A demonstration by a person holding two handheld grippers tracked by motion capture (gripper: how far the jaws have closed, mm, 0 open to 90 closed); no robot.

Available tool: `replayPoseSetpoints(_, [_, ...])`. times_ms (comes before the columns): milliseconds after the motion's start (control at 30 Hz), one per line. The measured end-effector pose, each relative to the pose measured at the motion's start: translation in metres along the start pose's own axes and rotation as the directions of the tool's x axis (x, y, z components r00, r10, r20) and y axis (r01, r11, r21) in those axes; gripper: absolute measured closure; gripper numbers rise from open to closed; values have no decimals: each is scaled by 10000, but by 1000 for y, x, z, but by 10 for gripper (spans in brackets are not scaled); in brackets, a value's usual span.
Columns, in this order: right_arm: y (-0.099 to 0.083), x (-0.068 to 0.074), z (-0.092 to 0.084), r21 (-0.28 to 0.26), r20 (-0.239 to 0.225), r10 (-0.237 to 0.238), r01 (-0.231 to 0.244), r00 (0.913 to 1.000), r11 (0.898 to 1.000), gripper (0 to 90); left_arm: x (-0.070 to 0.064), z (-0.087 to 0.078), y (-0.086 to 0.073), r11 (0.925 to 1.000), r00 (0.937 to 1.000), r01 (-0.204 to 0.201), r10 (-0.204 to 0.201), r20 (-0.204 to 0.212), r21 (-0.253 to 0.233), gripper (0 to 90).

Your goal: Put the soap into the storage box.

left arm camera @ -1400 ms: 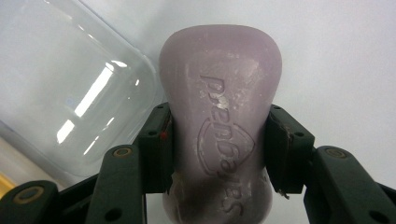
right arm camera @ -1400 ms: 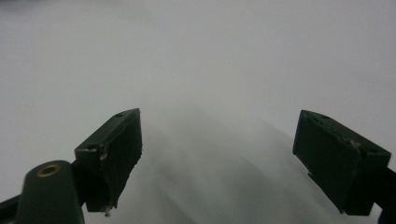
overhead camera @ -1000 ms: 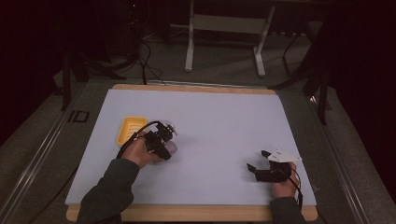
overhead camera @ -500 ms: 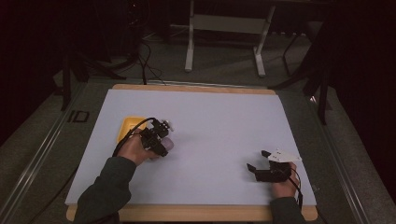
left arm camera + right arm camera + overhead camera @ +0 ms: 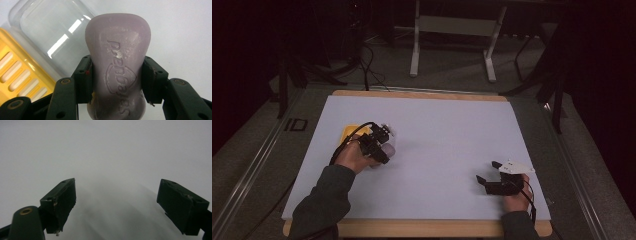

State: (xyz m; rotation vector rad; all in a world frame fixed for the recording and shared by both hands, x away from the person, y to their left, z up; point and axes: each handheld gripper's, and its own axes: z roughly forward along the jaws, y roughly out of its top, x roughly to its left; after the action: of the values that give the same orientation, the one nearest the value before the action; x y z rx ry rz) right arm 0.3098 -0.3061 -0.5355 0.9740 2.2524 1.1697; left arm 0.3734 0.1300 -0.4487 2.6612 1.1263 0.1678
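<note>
Two pads [image 5: 83,82] of our left gripper [image 5: 117,82] press on the waist of a pale lilac soap bar [image 5: 118,57] — one on each narrow flank, so the bar stands between them with its embossed face toward the camera. Most of the bar reaches out past the fingertips, and a shorter end runs back between the jaws. Just behind the soap, in the left gripper view, lies a clear plastic lid [image 5: 47,27], and beside that a yellow slotted soap tray [image 5: 17,72]; we cannot tell whether the bar touches either.

From the high view, the left gripper [image 5: 379,145] sits over the left part of the white table [image 5: 452,125], with the soap [image 5: 388,149] a pale patch at its tip and the yellow tray [image 5: 348,132] just beside it toward the left edge.

Our right gripper [image 5: 487,172] rests well apart, near the table's front right corner — its jaws spread wide around nothing but bare white surface, as the right gripper view [image 5: 116,205] shows.
</note>
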Motion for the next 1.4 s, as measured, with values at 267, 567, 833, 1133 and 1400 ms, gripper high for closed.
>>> replayPoseSetpoints(267, [0, 0, 0, 9, 16, -40, 40, 10000, 10000, 153, 6, -3, -1, 9998, 9998, 179, -179, -87, -20, 502])
replayPoseSetpoints(567, [0, 0, 0, 12, 20, -39, 39, 10000, 10000, 153, 11, -7, -1, 9995, 9993, 316, -318, -173, -70, 502])
replayPoseSetpoints(833, [0, 0, 0, 10, 13, -33, 33, 10000, 10000, 153, 16, -12, -1, 9982, 9981, 566, -572, -241, -218, 502])
replayPoseSetpoints(1133, [0, 0, 0, 15, 16, -49, 49, 10000, 10000, 153, 20, -13, -2, 9958, 9959, 856, -865, -282, -312, 502])
replayPoseSetpoints(1400, [0, 1, 0, 23, 21, -54, 54, 10000, 10000, 153, 27, -13, -4, 9914, 9916, 1255, -1265, -284, -360, 502])
